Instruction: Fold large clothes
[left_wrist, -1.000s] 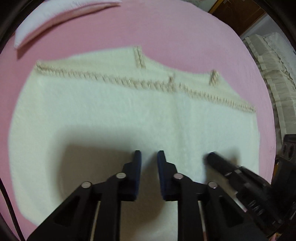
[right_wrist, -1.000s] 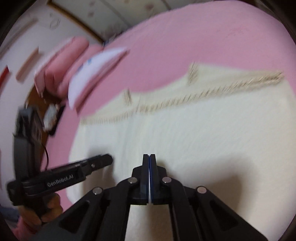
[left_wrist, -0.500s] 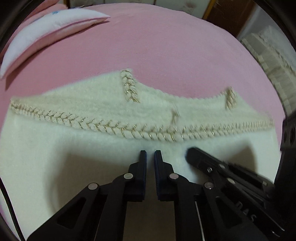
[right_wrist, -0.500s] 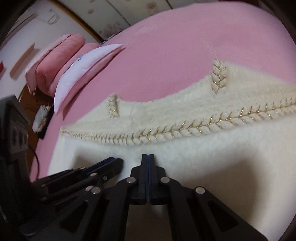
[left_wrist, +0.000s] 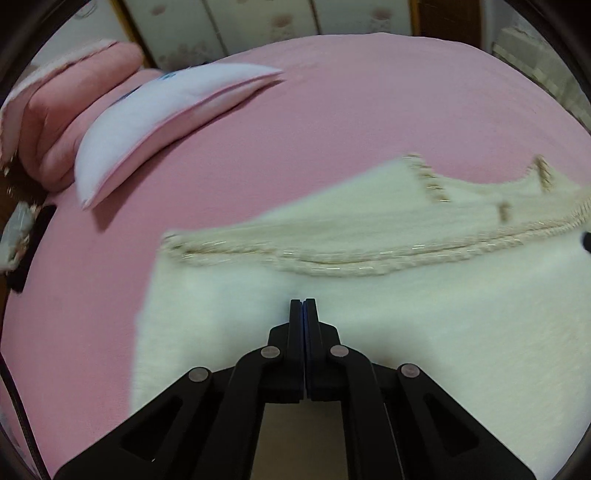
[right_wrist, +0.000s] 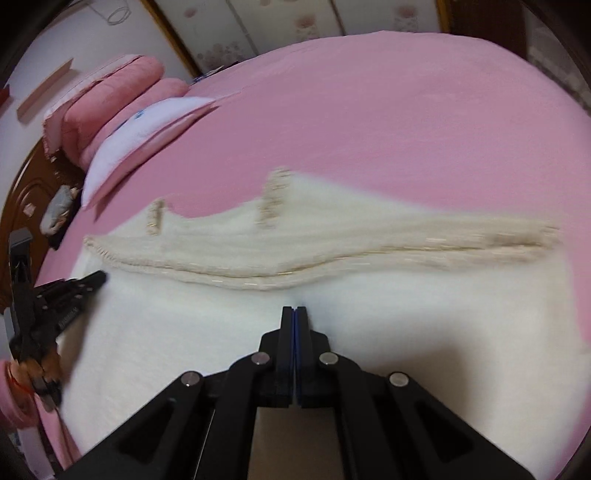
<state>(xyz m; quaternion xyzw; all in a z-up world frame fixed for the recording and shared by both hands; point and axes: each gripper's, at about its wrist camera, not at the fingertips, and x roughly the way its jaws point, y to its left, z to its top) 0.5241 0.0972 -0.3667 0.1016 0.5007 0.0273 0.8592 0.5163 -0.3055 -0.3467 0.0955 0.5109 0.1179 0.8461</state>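
Observation:
A cream fuzzy garment (left_wrist: 406, 302) with a braided gold-flecked trim (left_wrist: 332, 264) lies flat on the pink bed (left_wrist: 332, 122). It also shows in the right wrist view (right_wrist: 369, 314). My left gripper (left_wrist: 303, 306) is shut, its tips low over the cloth just below the trim; I cannot tell whether any cloth is pinched. My right gripper (right_wrist: 294, 314) is shut in the same way over the cloth. The left gripper also shows in the right wrist view (right_wrist: 92, 278), at the garment's left edge.
A white pillow (left_wrist: 159, 122) and pink rolled bedding (left_wrist: 70, 122) lie at the bed's far left. A wooden headboard (right_wrist: 26, 199) stands at the left. Patterned wardrobe doors (right_wrist: 295, 26) stand behind the bed.
My left gripper has closed from slightly open to shut and moved left, away from the right one. Both views have tilted up toward the far side of the bed.

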